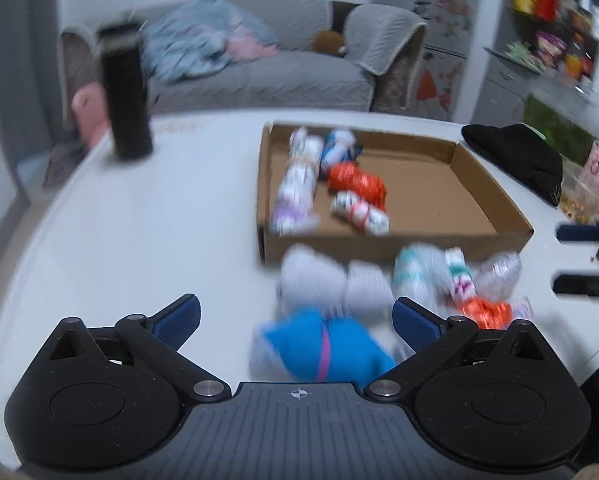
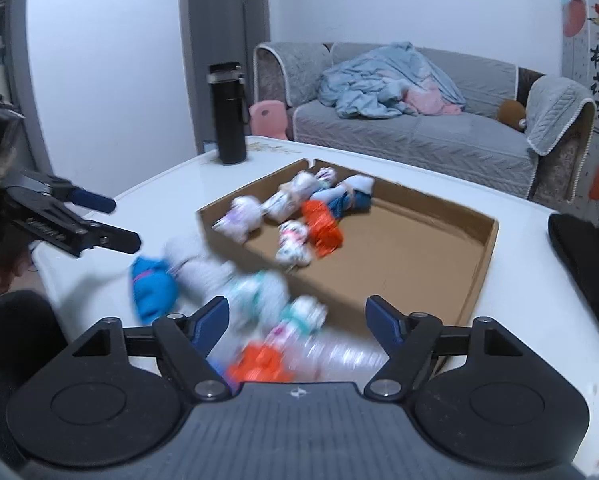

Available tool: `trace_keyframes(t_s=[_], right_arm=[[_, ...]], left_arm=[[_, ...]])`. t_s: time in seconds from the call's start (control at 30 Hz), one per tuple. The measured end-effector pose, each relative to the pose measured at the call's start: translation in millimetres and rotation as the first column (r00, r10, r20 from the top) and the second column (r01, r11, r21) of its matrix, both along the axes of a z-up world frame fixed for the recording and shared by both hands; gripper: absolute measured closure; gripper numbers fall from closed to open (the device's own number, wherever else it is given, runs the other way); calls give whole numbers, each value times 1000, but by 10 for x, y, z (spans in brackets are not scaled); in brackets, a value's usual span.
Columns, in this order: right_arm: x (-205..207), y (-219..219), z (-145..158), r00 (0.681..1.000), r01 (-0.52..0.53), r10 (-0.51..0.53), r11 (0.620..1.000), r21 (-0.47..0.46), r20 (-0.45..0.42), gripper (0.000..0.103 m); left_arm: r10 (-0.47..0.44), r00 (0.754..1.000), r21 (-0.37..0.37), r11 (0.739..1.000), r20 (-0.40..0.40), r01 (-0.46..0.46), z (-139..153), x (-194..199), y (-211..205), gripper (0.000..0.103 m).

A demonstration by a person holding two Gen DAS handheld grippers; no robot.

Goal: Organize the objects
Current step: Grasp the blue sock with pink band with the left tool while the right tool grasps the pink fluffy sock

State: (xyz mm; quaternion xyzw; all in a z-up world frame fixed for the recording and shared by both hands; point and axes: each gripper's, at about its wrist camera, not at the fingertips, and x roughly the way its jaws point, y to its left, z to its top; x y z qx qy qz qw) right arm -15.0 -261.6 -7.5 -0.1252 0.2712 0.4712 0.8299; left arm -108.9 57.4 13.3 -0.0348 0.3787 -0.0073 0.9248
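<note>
A shallow cardboard box (image 1: 495, 200) (image 2: 475, 264) on the white table holds several rolled sock bundles, among them an orange one (image 1: 355, 180) (image 2: 323, 228). More bundles lie loose in front of the box: a blue one with a pink band (image 1: 319, 344) (image 2: 151, 284), white ones (image 1: 311, 276), and an orange one (image 1: 487, 312) (image 2: 259, 364). My left gripper (image 1: 295, 320) is open, with the blue bundle between its fingers. It also shows in the right wrist view (image 2: 123, 224). My right gripper (image 2: 295, 320) is open over the loose bundles. Both views are blurred.
A black bottle (image 1: 125, 92) (image 2: 229, 114) stands at the table's far left. A black cloth (image 1: 519, 160) (image 2: 587, 268) lies right of the box. A grey sofa (image 2: 411, 128) stands behind the table.
</note>
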Motion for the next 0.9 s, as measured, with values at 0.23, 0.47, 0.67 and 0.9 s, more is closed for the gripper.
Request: trace_keyframes(t_s=[0.23, 0.47, 0.67, 0.9], right_arm=[[-243, 98, -322, 996, -86, 85, 996, -23, -36, 25], [-243, 334, -450, 993, -118, 119, 990, -78, 12, 29], [-328, 362, -577, 992, -121, 125, 984, -133, 21, 48], [-319, 45, -618, 997, -77, 74, 991, -108, -28, 56]], left_arm=[[74, 991, -98, 992, -112, -85, -376, -124, -27, 1], [49, 989, -175, 982, -142, -74, -442, 5, -82, 1], [112, 980, -121, 984, -162, -133, -527, 168, -8, 1], [143, 978, -47, 987, -155, -151, -441, 25, 275, 1]])
